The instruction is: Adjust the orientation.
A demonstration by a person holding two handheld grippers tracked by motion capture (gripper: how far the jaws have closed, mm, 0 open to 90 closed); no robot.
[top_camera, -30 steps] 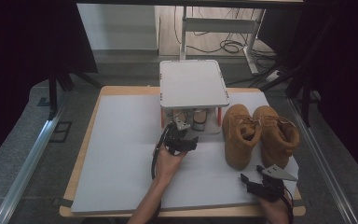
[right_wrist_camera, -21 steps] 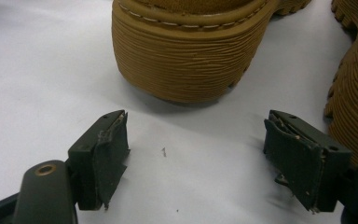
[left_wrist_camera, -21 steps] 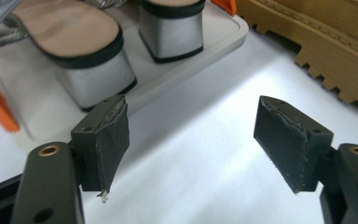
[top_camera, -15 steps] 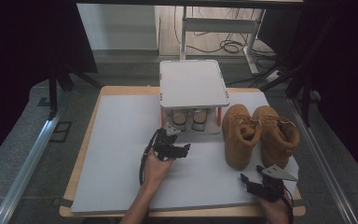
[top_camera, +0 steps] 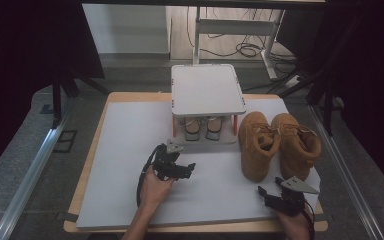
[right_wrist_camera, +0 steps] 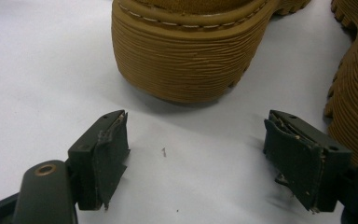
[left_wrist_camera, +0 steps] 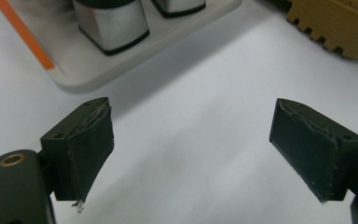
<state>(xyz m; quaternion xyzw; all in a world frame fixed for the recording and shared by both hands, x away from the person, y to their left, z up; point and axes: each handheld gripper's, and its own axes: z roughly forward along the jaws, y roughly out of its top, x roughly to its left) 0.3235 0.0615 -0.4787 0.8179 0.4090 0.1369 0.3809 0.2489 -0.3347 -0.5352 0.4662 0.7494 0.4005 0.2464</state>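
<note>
Under the white rack (top_camera: 208,90) at the table's (top_camera: 120,150) far edge, the pair of shoes (top_camera: 204,129) is mostly hidden; only the toes show, perhaps grey. The left gripper (top_camera: 177,167), jaws just opened wide and empty, sits just before it. The right gripper (top_camera: 275,197) gapes empty near the tan boots (top_camera: 279,142) by the right edge.

1. Boots (top_camera: 279,142), right of centre: tan, ribbed soles, pale welt stitching.
2. Small rack (top_camera: 207,90), upper centre: white top, orange-red legs.
3. Shoes (top_camera: 203,128) beneath it: grey toes, black trim.
4. Bench (top_camera: 120,150): white sheet, wood edge.
5. Both grippers' jaws: black.
</note>
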